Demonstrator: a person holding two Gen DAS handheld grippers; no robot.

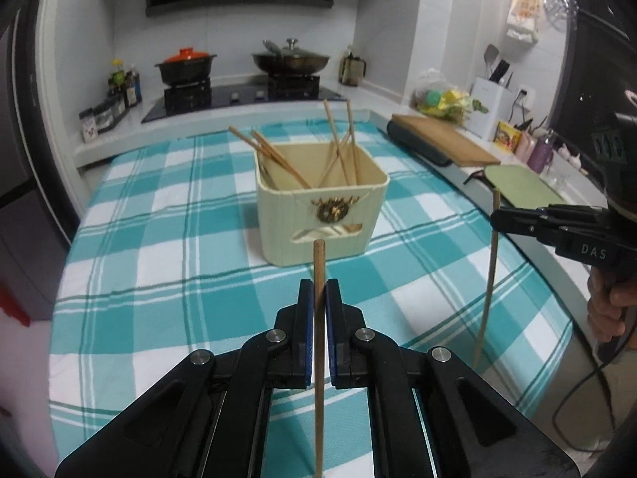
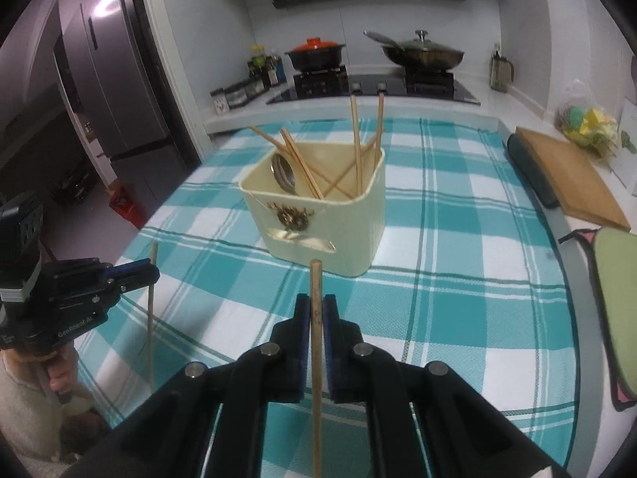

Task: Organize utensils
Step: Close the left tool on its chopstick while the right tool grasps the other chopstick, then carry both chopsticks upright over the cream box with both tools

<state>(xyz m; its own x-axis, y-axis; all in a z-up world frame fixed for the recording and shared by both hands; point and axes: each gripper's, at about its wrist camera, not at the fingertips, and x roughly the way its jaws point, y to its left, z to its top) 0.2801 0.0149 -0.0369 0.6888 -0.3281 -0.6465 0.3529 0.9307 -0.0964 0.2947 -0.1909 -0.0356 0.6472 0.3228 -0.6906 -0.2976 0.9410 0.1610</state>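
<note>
I have one wooden chopstick in each claw. My left gripper [image 1: 319,298] is clamped tight on a chopstick [image 1: 319,342] that stands nearly upright between the blue pads, its blunt top poking above the fingertips and its thin end running down out of view. My right gripper [image 2: 316,312] pinches its own chopstick [image 2: 316,358] the same way, and from the left wrist view I can see that stick hanging down toward the teal checked tablecloth [image 1: 159,279]; whether its tip clears the cloth I cannot tell. Straight ahead of both claws, in the middle of the table, sits the cream utensil holder [image 1: 322,207], already stocked with several chopsticks leaning against its walls and a metal spoon [image 2: 283,177] lying in its left side. I judge this to be the carry step: both sticks are picked and held, neither is yet over the holder. The next move calls for bringing each claw forward above the open rim, with the thin end pointing down inside the walls, and letting go only once the tip is below the rim. The leaning sticks crowd the opening, so I would aim for the clearer gap near the middle and feed my two in one at a time to keep the claws from knocking each other.
</note>
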